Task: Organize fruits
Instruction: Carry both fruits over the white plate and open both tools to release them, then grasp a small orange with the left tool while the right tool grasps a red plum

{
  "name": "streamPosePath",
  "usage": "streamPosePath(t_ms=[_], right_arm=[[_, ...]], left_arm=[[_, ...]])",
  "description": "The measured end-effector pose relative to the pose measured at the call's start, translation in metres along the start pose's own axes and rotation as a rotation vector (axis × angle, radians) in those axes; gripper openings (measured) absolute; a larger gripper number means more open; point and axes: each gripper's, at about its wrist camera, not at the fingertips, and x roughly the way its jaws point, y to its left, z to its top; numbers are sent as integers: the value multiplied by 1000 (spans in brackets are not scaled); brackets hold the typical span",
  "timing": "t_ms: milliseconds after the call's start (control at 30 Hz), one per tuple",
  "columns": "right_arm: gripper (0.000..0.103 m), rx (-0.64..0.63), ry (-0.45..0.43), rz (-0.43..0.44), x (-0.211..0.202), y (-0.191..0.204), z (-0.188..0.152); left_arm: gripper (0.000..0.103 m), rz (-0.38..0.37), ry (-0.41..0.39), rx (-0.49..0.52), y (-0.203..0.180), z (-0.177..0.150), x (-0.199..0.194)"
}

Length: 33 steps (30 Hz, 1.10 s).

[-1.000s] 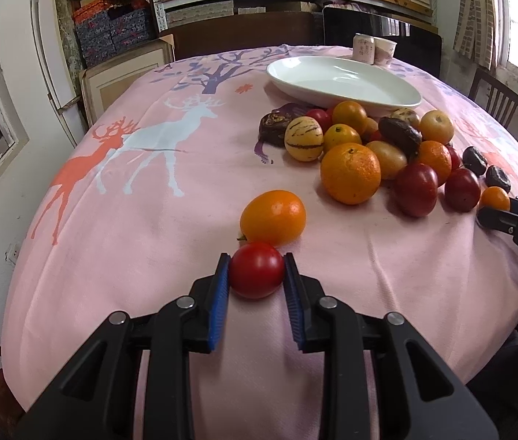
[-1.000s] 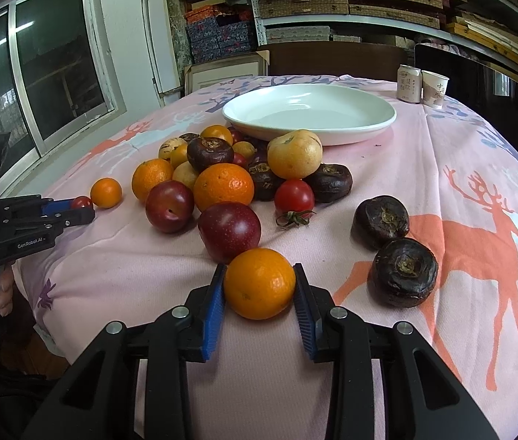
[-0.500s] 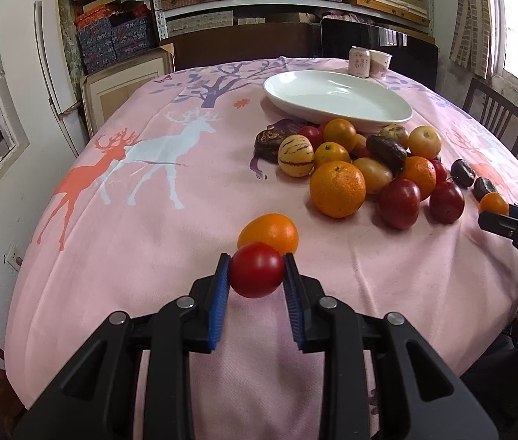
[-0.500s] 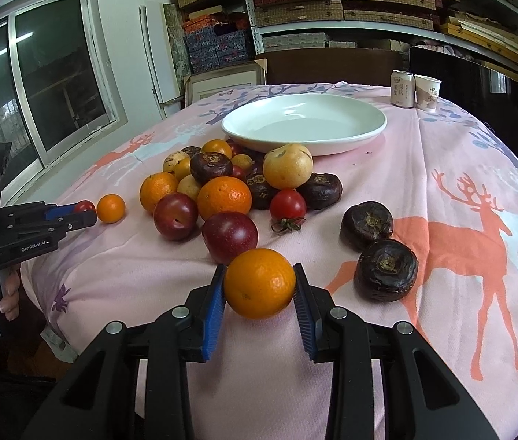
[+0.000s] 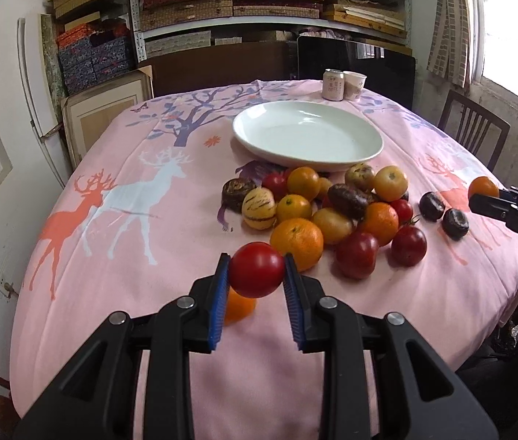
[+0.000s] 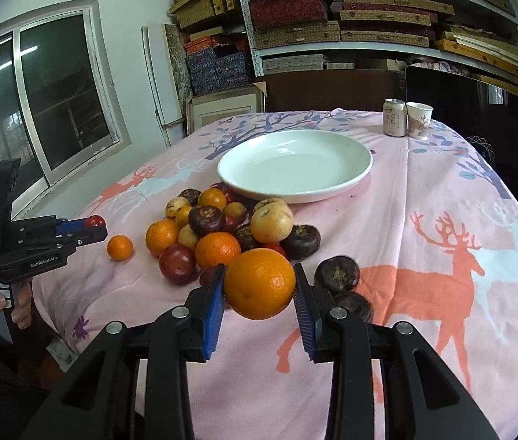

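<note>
My left gripper [image 5: 256, 275] is shut on a red tomato [image 5: 257, 269] and holds it above the pink tablecloth; it also shows in the right wrist view [image 6: 92, 227] at the left. My right gripper [image 6: 259, 286] is shut on an orange [image 6: 259, 284], lifted above the cloth; it shows at the right of the left wrist view [image 5: 486, 196]. A pile of mixed fruit [image 5: 332, 209] lies in front of an empty white plate [image 5: 308, 139]. A small orange [image 5: 239, 308] lies under my left gripper.
A drink can [image 6: 394, 117] and a paper cup [image 6: 419, 121] stand behind the plate. Two dark round fruits [image 5: 442, 212] lie apart, right of the pile. Shelves with boxes and a chair [image 5: 475, 128] surround the round table.
Both grippers have risen with their fruit: the tomato and the orange are lifted off the cloth and carried higher, toward the plate. The small orange stays on the table.
</note>
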Motion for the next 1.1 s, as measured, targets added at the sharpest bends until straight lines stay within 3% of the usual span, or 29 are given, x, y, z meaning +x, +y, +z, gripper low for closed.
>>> streamPosePath(t_ms=[167, 300, 500, 600, 667, 733, 867, 1100], right_arm=[[36, 0, -16, -33, 11, -18, 47], [36, -8, 46, -44, 51, -30, 84], [36, 14, 192, -78, 137, -49, 106], [38, 20, 216, -85, 161, -53, 109], [58, 17, 174, -123, 155, -53, 113], [59, 14, 135, -114, 141, -52, 113], [60, 13, 94, -118, 108, -51, 103], [61, -14, 94, -105, 57, -37, 47]], left_arm=[[28, -56, -11, 18, -12, 53, 27], [28, -76, 8, 35, -26, 99, 71], [28, -85, 149, 7, -39, 141, 166], [30, -57, 217, -10, -39, 149, 199], [51, -61, 200, -56, -30, 156, 197], [80, -62, 121, -110, -17, 161, 175], [83, -72, 30, -143, 3, 151, 124], [85, -42, 13, -87, 14, 86, 61]])
